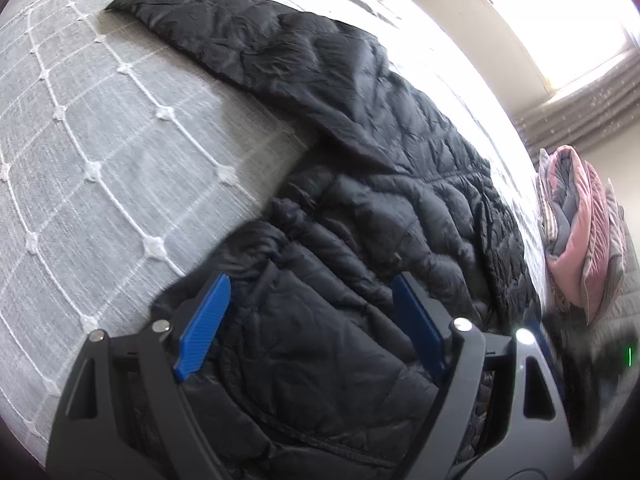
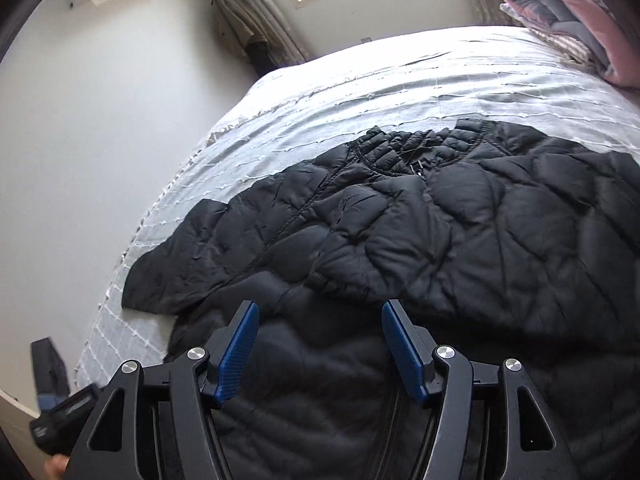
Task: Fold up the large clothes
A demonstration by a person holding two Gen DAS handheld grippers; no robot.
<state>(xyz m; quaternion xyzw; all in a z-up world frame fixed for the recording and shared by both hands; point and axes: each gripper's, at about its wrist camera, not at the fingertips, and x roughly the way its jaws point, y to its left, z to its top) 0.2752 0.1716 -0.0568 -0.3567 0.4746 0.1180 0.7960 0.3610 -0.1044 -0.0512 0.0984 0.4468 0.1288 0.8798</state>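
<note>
— Black quilted jacket (image 1: 360,184) fills the left wrist view. How does it lie from the left tool (image 1: 308,312)?

— Straight ahead and underneath. The left tool stands released, blue pads wide apart with puffy fabric between and below them, nothing pinched. One sleeve (image 1: 224,40) runs away up and to the left over the grey bedspread (image 1: 80,152). The jacket's body stretches forward toward the folded pink blanket (image 1: 580,232) at the far end of the bed.

— And the right wrist view?

— The same jacket (image 2: 400,240) lies spread flat on the bed (image 2: 360,92), collar (image 2: 416,156) far from the camera, hem toward it. So its long axis runs away from the right tool (image 2: 316,340), which is also released, jaws apart over the near part of the body. A sleeve (image 2: 192,256) sticks out sideways to the left, reaching near the bed's edge.

— Which hand is nearer that sleeve?

— I judge the left one; a second tool (image 2: 52,400) shows at the lower left corner of this view, on that side. The sleeve lies crosswise to the body, so folding it inward looks like the likely first fold.
</note>
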